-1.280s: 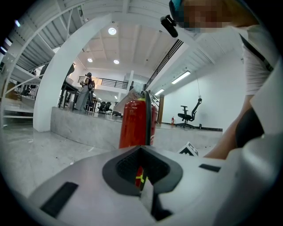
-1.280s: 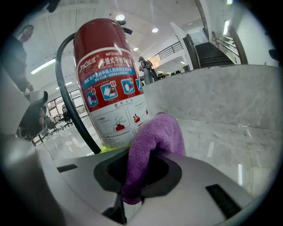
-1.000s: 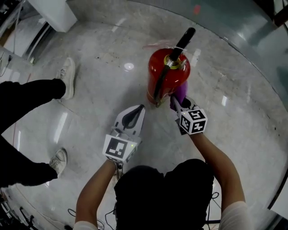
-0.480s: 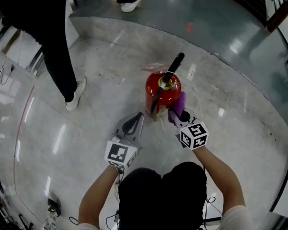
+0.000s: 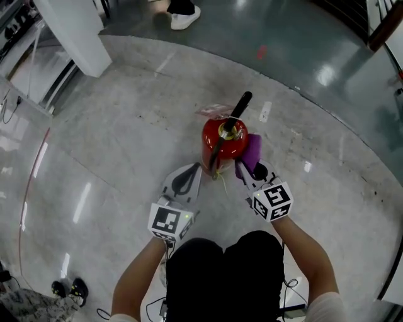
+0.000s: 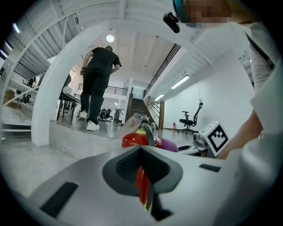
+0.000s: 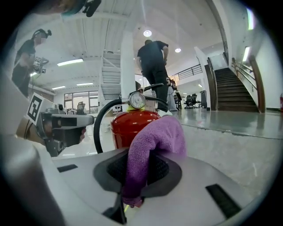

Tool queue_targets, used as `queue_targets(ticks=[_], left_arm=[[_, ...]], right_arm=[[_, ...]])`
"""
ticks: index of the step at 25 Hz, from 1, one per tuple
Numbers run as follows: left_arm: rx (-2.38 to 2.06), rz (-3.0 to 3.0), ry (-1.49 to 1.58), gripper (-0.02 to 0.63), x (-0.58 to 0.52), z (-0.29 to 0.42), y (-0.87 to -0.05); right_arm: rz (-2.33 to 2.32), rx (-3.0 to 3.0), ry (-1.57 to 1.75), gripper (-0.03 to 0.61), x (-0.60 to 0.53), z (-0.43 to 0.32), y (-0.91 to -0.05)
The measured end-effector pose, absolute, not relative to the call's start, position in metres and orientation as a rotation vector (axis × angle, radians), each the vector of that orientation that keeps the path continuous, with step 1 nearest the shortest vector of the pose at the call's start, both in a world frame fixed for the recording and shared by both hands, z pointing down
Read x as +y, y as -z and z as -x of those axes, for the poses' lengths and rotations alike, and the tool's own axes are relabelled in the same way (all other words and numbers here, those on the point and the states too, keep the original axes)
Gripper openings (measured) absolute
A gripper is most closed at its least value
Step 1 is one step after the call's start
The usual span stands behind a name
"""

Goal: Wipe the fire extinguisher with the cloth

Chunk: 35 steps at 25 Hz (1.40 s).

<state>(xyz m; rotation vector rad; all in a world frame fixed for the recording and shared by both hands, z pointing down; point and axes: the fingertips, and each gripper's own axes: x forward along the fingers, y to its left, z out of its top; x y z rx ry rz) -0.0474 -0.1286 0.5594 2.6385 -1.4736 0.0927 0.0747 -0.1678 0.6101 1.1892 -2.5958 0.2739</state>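
A red fire extinguisher (image 5: pixel 225 144) with a black handle and hose stands upright on the marble floor. My right gripper (image 5: pixel 245 166) is shut on a purple cloth (image 5: pixel 252 151), which rests against the extinguisher's right shoulder. In the right gripper view the cloth (image 7: pixel 152 143) bulges out of the jaws in front of the red body (image 7: pixel 132 126) and its gauge (image 7: pixel 137 100). My left gripper (image 5: pixel 194 171) is shut with nothing in it, just left of the extinguisher's base. Through the slit in the left gripper view shows the red cylinder (image 6: pixel 138 140).
A white pillar (image 5: pixel 74 26) stands at the far left beside a raised step (image 5: pixel 189 47). A person in black (image 6: pixel 99 84) stands on that step, one shoe (image 5: pixel 182 17) showing. Cables (image 5: pixel 9 104) lie at the left edge. Stairs (image 7: pixel 230 84) rise at the right.
The person in black has walked from the left side up onto the far step. The head view has drawn back. The cloth has slid up the extinguisher's right side.
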Motion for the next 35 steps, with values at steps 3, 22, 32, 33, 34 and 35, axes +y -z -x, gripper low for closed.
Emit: queue_targets(ticks=[3, 22, 32, 33, 34, 35], left_arm=[[-1.467, -2.644, -0.096, 0.003, -0.129, 0.044, -0.556], [-1.530, -2.636, -0.029, 0.003, -0.133, 0.037, -0.506], [-1.516, -2.651, -0.015, 0.004, -0.134, 0.030, -0.487], [-1.514, -2.646, -0.019, 0.005, -0.133, 0.030, -0.486], [-1.510, -2.637, -0.024, 0.003, -0.133, 0.031, -0.484], [-1.505, -2.620, -0.026, 0.004, -0.132, 0.032, -0.480]], right_arm=[[-1.212, -2.630, -0.262, 0.060, -0.166, -0.074, -0.596], [-1.298, -2.810, -0.105, 0.060, -0.139, -0.064, -0.512], [-1.367, -2.799, -0.176, 0.060, -0.130, -0.068, -0.502], [-1.368, -2.799, -0.185, 0.060, -0.129, -0.068, -0.500], [-1.371, -2.799, -0.201, 0.060, -0.129, -0.069, -0.496], [-1.376, -2.799, -0.223, 0.060, -0.128, -0.070, -0.492]])
